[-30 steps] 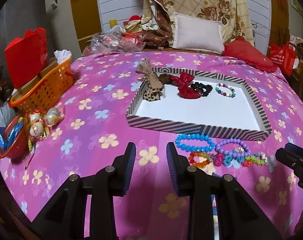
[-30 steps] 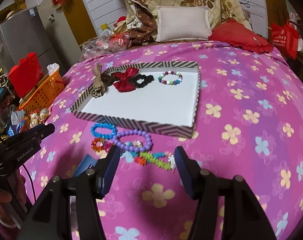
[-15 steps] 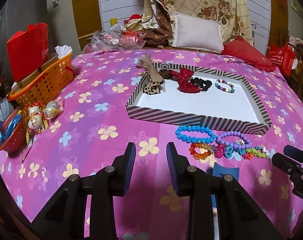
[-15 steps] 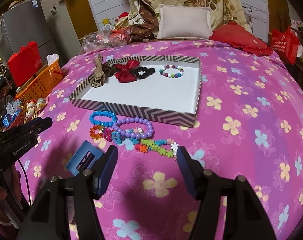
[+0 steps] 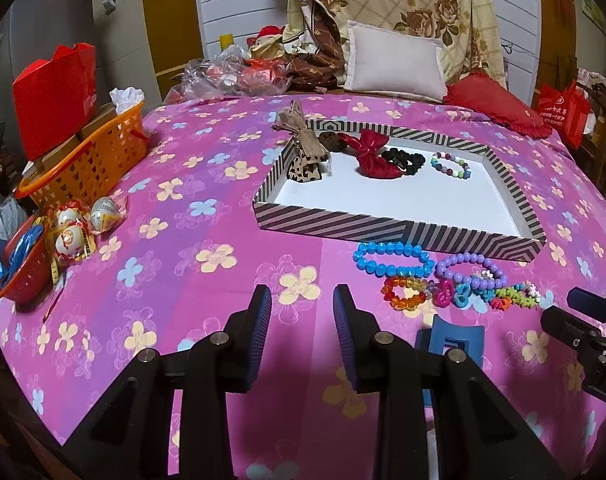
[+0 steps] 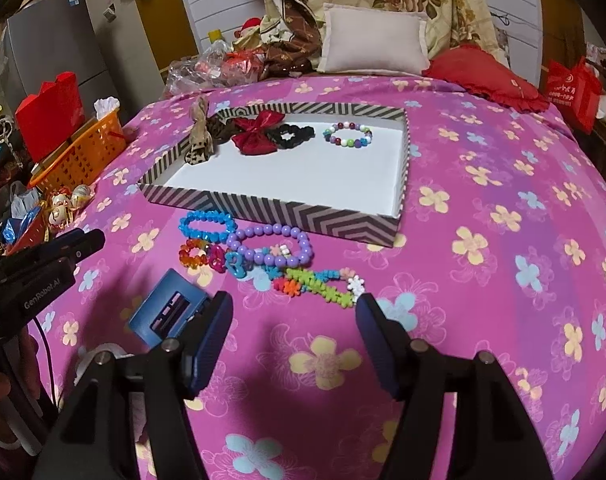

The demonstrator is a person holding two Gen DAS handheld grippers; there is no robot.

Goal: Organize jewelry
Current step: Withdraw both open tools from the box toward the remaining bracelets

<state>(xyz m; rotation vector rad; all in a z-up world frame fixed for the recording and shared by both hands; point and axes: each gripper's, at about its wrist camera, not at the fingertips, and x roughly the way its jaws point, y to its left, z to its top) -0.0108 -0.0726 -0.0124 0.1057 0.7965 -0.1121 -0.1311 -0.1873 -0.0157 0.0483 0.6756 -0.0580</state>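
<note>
A striped tray (image 5: 399,229) (image 6: 303,212) lies on the pink flowered bed. In it are a leopard bow (image 5: 305,163), a red bow (image 5: 373,153), a black scrunchie (image 5: 403,160) and a multicolour bead bracelet (image 5: 451,165) (image 6: 347,135). In front of the tray lie a blue bracelet (image 5: 393,260) (image 6: 207,225), a purple bead bracelet (image 5: 469,270) (image 6: 273,244), an orange bracelet (image 6: 192,254) and a green flower chain (image 6: 323,282). A blue hair claw (image 6: 169,312) (image 5: 457,340) lies nearer. My left gripper (image 5: 302,322) is open and empty. My right gripper (image 6: 293,328) is open and empty, just short of the flower chain.
An orange basket (image 5: 91,156) with a red bag (image 5: 55,88) stands at the left edge, with wrapped eggs (image 5: 83,228) and a red bowl (image 5: 19,276) beside it. Pillows (image 5: 395,62) and clutter lie at the bed's far end.
Both grippers have pulled back a little from the tray, so the blue hair claw now shows in both views. The jaws have not changed.
</note>
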